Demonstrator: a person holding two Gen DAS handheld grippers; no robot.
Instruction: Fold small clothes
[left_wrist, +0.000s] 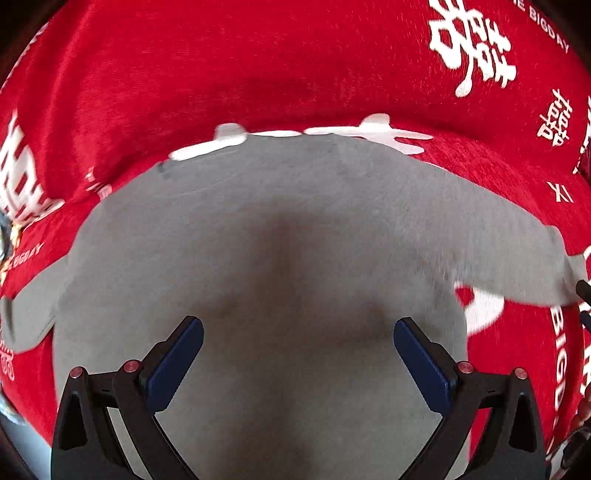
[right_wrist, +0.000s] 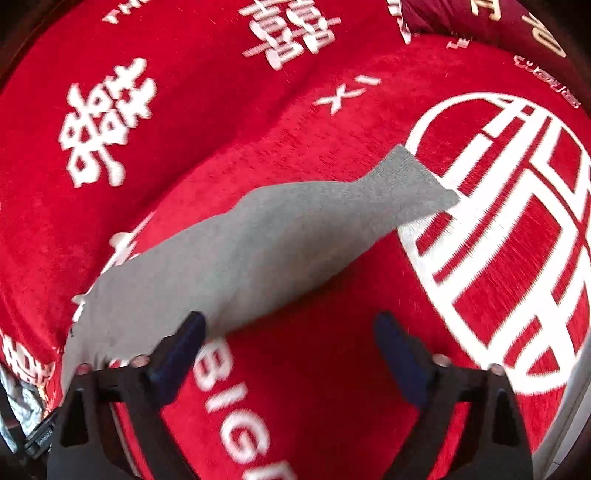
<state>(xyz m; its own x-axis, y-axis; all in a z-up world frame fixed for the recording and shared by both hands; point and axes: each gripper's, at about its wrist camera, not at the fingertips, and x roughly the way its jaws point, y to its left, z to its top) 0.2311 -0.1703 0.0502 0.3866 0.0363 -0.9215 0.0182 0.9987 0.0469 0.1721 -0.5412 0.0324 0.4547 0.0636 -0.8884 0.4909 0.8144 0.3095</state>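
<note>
A plain grey knit garment (left_wrist: 295, 229) lies spread flat on a bright red plush cloth (left_wrist: 258, 66) printed with white characters and lettering. In the left wrist view the grey fabric fills the middle of the frame, and the left gripper (left_wrist: 298, 341) hovers over it with its blue-padded fingers (left_wrist: 177, 354) spread wide, nothing between them. A shadow falls on the fabric ahead of the fingers.

In the right wrist view the same grey garment (right_wrist: 258, 251) runs diagonally from lower left to upper right, ending in a narrow ribbed cuff (right_wrist: 410, 188) that lies against a large white circular emblem (right_wrist: 509, 229) on the red cloth (right_wrist: 207, 122). The right gripper (right_wrist: 290, 332) is also spread apart and holds nothing; its left finger (right_wrist: 181, 347) overlaps the garment's lower edge, while the other finger stands over bare red cloth.

Readable writing on the cloth: "BIGDAY" (left_wrist: 548, 27) curving near the top right of the left view, "XI" (left_wrist: 561, 192) beside it, "XI" (right_wrist: 347, 92) again in the right view, and large white letters "BIG" (right_wrist: 236, 406) between the right fingers. Large white double-happiness characters (right_wrist: 107, 122) are printed elsewhere.
</note>
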